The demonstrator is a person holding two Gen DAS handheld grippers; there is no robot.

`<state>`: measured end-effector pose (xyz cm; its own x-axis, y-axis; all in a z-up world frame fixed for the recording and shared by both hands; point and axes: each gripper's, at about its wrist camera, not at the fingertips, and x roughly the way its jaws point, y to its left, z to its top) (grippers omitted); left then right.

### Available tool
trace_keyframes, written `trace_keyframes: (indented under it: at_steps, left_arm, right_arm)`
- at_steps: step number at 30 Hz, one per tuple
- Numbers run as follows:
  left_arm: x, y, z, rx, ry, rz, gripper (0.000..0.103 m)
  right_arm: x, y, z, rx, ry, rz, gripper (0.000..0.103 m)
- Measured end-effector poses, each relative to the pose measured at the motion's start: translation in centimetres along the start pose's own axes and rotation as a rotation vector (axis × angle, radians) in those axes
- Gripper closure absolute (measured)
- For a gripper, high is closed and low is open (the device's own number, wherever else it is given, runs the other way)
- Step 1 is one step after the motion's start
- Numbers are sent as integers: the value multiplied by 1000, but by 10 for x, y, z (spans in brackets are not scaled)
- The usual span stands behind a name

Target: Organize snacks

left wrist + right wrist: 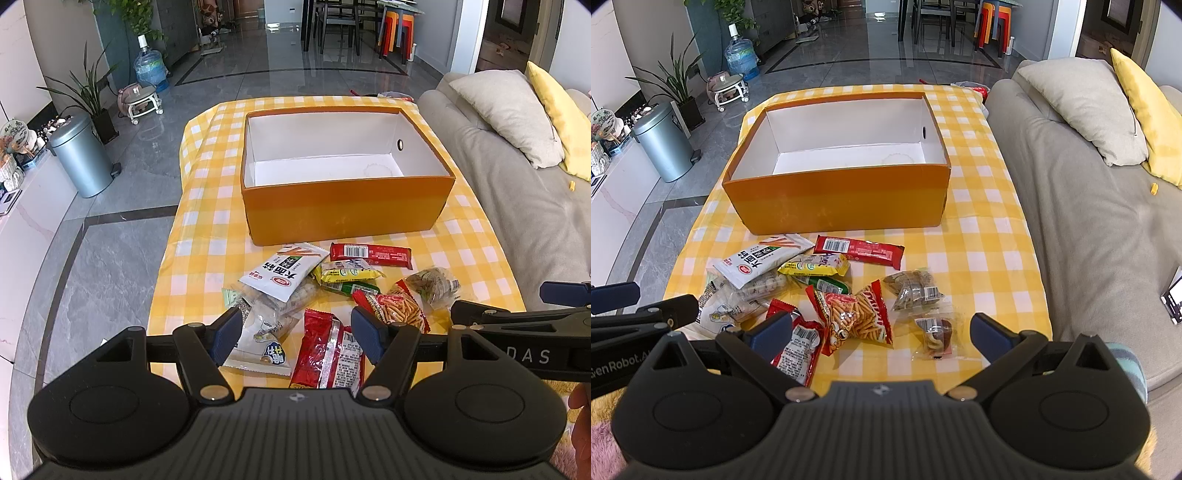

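Snacks [827, 291] before box [834, 199]; small brown packet [936, 332] only from right wrist.

You're in a home living room here: grey sofa [1071, 192] with cushions [1078, 107], shiny tiled floor [122, 258], potted plant [90, 96], pedal bin [79, 155], dining chairs [340, 22] out back.

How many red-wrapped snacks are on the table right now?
3. A long bar lies nearest the orange box, a stick-snack bag mid-pile, and a packet by the right gripper. Others may hide underneath.
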<state>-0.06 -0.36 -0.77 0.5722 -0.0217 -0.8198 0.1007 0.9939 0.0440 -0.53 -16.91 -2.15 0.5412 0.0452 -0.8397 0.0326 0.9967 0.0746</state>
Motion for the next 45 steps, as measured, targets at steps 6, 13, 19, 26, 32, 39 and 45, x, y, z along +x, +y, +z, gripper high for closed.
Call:
trace_keyframes:
  at_steps: [6,13,19,26,32,39,45]
  left_arm:
    - [0,0,0,1,0,0,24]
    - [0,0,0,0,2,-1,24]
    - [1,0,-3,1,11,-5,24]
    - [3,1,-8,4,36,-11,24]
    - [24,2,1,-1,87,-64,28]
    - [59,-2,6,6,168,-122,36]
    - [84,-9,11,54,237,-166,36]
  right_arm:
    - [0,0,0,0,1,0,4]
    - [0,0,1,-1,2,-1,4]
    - [5,-1,-4,-2,10,0,4]
    - [14,1,2,-6,32,-6,4]
    - [31,-5,6,-6,43,34,5]
    - [68,-12,5,-25,73,86,23]
    - [101,-20,5,-12,137,98,34]
